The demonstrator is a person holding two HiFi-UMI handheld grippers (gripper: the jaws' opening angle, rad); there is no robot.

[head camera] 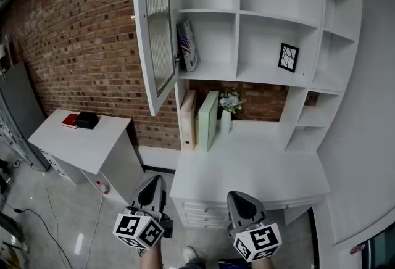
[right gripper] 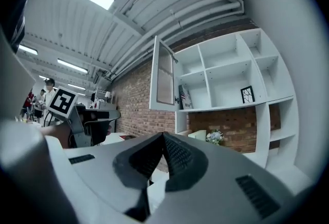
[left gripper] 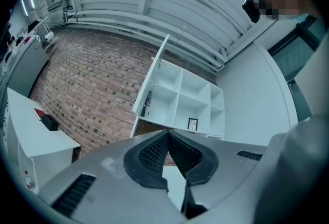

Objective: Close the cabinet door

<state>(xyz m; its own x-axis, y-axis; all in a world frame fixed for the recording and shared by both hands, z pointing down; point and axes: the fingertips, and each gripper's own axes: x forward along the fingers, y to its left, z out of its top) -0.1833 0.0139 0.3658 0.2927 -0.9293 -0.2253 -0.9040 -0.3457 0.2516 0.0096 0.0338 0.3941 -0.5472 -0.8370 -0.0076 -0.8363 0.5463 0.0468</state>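
Cabinet door (head camera: pixel 154 33), a white frame with a ribbed glass pane, stands swung wide open at the upper left of the white shelf unit (head camera: pixel 237 12), hinged beside the compartment that holds a flag-printed book (head camera: pixel 187 45). Closing has not begun; this looks like the approach. The left gripper (head camera: pixel 150 190) and the right gripper (head camera: pixel 242 198) hang low, in front of the desk (head camera: pixel 247 169) and well apart from the door, each with its jaws clenched together on nothing.

The next move probably calls for raising one gripper, likely the left, to the door's outer face or free edge and pushing it round toward the shelves.

The desk lies between the person and the shelves, so the reach goes over it. Two upright boards (head camera: pixel 208 120) and a flower vase (head camera: pixel 227 107) stand below the door's sweep. A low white cabinet (head camera: pixel 86 144) with a red book (head camera: pixel 70 120) sits well to the left.
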